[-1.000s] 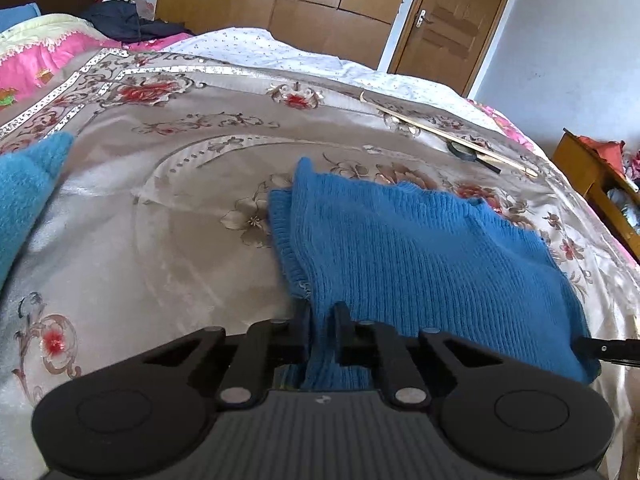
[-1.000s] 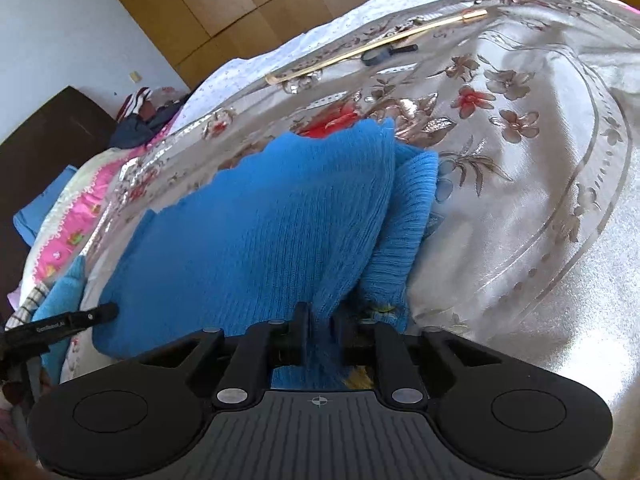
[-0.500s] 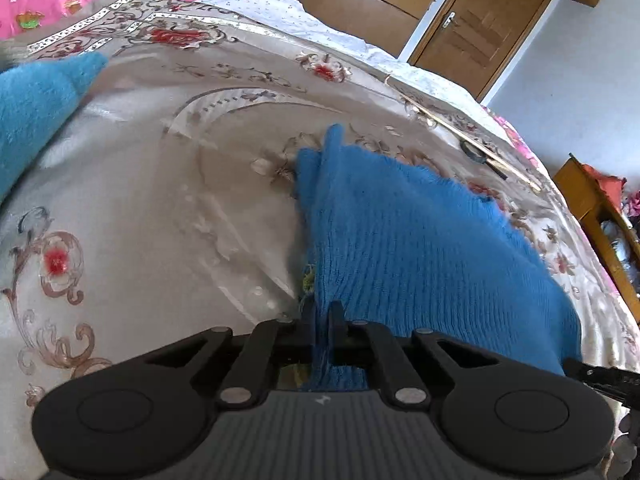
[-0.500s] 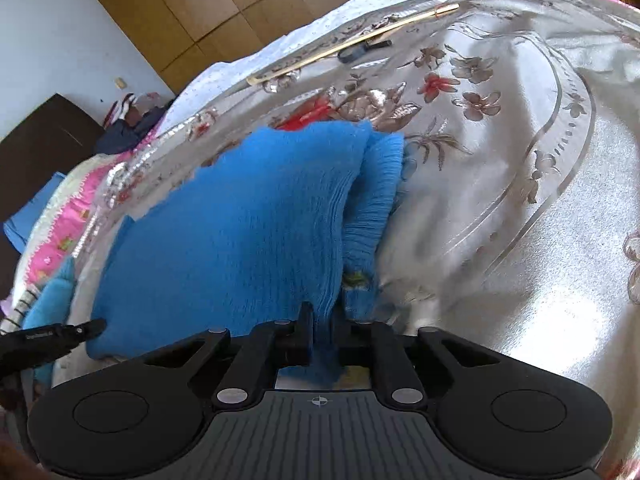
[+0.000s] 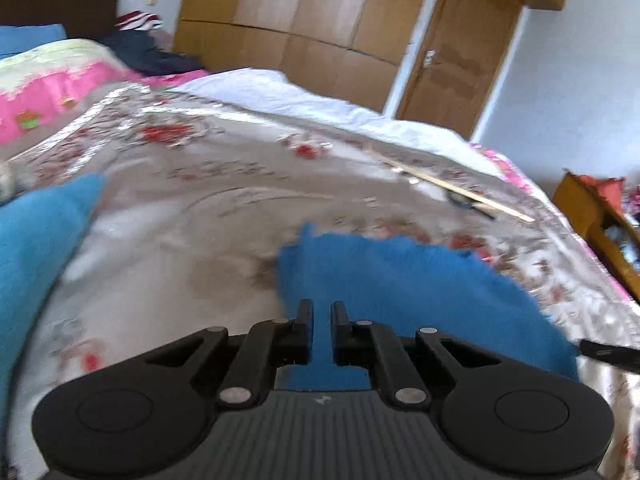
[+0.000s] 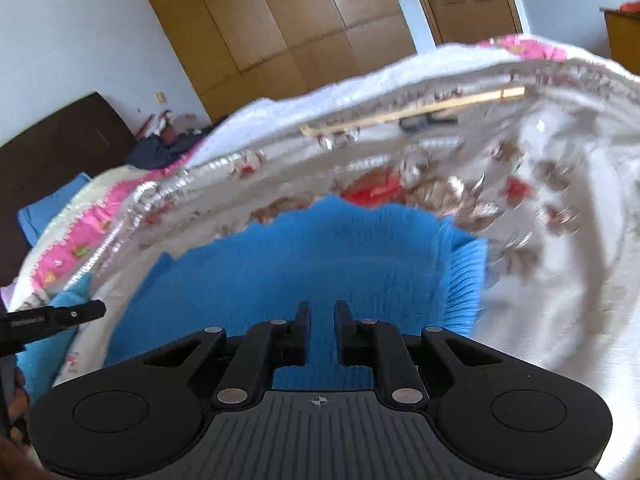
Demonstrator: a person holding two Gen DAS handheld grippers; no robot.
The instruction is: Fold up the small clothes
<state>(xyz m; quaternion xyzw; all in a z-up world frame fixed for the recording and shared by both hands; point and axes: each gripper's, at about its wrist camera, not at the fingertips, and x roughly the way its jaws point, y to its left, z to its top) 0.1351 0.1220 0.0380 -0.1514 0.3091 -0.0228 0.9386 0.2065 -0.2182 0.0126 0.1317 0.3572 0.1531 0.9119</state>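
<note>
Furthest left in our left wrist view lies a second, lighter blue garment (image 5: 36, 240), apart from the work, on the floral satin bedspread (image 5: 192, 240). Moving right, we come to our left gripper (image 5: 319, 312): half a second ago its fingers were pinched tight on the near edge of the blue knitted sweater (image 5: 400, 280); now there is a narrow gap between them and the knit shows through it, seemingly lying below rather than clamped. We have let go. The sweater lies on the bedspread directly ahead of the fingers, doubled over, its ribbed edge to the left.

Further right, beyond the sweater, a thin wooden stick (image 5: 460, 188) lies on the cover — clear of the cloth.

In the right wrist view the story matches. Our right gripper (image 6: 321, 314) was also shut on the fabric a moment ago, and now its fingers stand slightly parted above the sweater (image 6: 300, 264), holding nothing. At the left edge of this view the other gripper's fingertip pokes in. Both pictures are smeared with motion, so we judge both hands are lifting away.

That suggests this fold is laid down and released — what follows is probably a fresh grasp for the next fold, or smoothing.
</note>
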